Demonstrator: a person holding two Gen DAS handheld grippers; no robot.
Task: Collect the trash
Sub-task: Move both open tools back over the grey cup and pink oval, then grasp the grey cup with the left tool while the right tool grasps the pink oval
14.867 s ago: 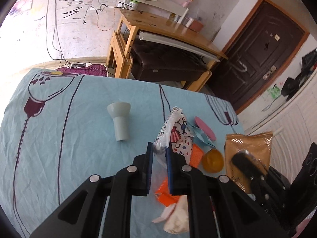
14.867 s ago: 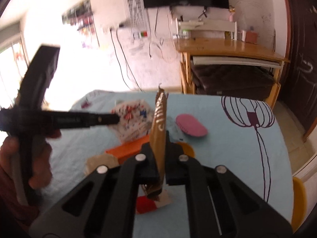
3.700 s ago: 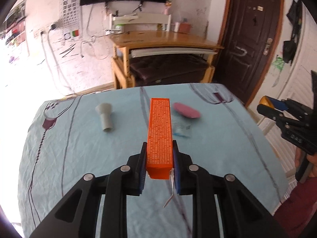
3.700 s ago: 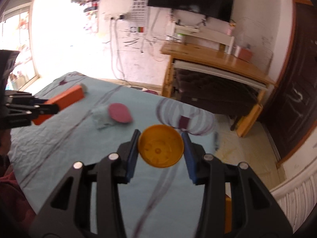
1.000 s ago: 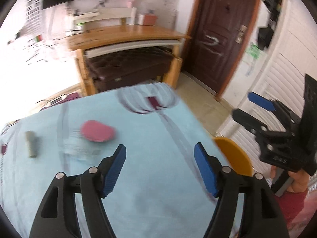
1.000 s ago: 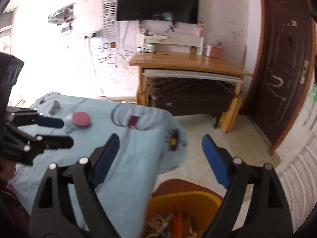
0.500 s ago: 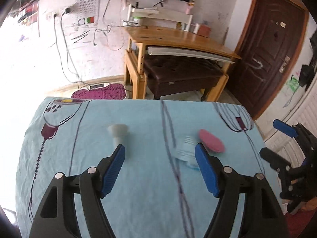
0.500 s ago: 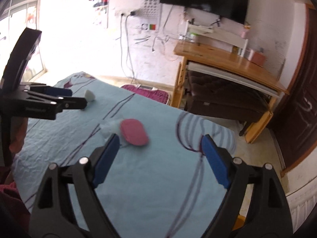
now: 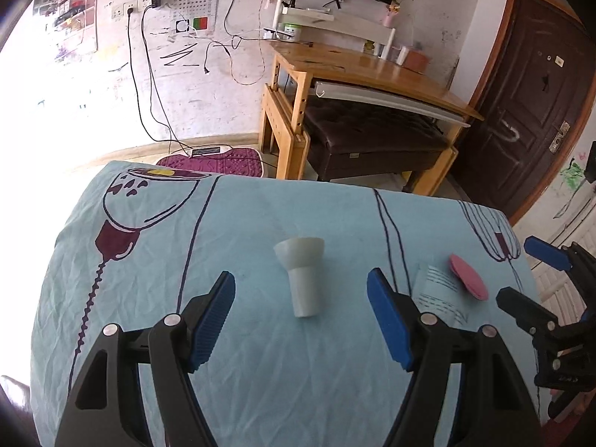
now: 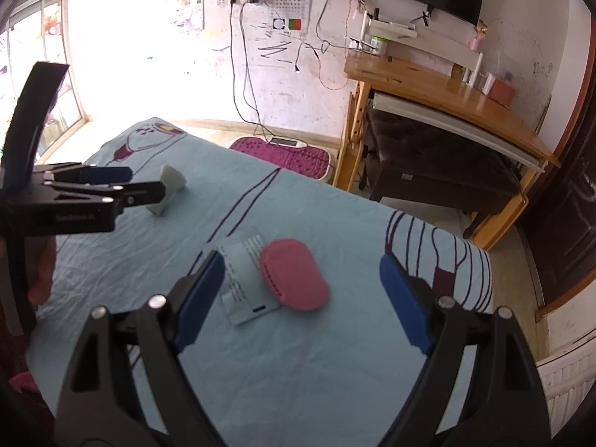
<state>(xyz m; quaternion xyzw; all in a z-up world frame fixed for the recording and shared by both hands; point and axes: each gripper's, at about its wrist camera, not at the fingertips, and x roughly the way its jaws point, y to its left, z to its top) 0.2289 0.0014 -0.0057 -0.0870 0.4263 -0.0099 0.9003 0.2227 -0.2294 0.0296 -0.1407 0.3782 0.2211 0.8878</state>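
Note:
A pale grey funnel-shaped piece (image 9: 302, 276) lies on the light blue tablecloth (image 9: 238, 223), just ahead of my left gripper (image 9: 301, 316), which is open and holds nothing. A pink oval pad (image 10: 294, 279) rests partly on a pale blue paper packet (image 10: 242, 283), straight ahead of my right gripper (image 10: 301, 301), also open with nothing between its fingers. From the left wrist view the pink pad (image 9: 467, 277) and packet (image 9: 439, 294) lie to the right, with the right gripper (image 9: 536, 279) beyond them. The right wrist view shows the left gripper (image 10: 123, 182) in front of the funnel piece (image 10: 169, 188).
A wooden desk (image 9: 372, 70) with a dark padded bench (image 9: 372, 138) under it stands beyond the table's far edge. A purple mat (image 9: 216, 162) lies on the floor by the wall. A dark door (image 9: 529, 111) is at the right. Cables hang down the wall.
Both grippers swung from the table's right end and the yellow bin back over the table. The funnel piece now sits between the left fingers' line, the pink pad ahead of the right.

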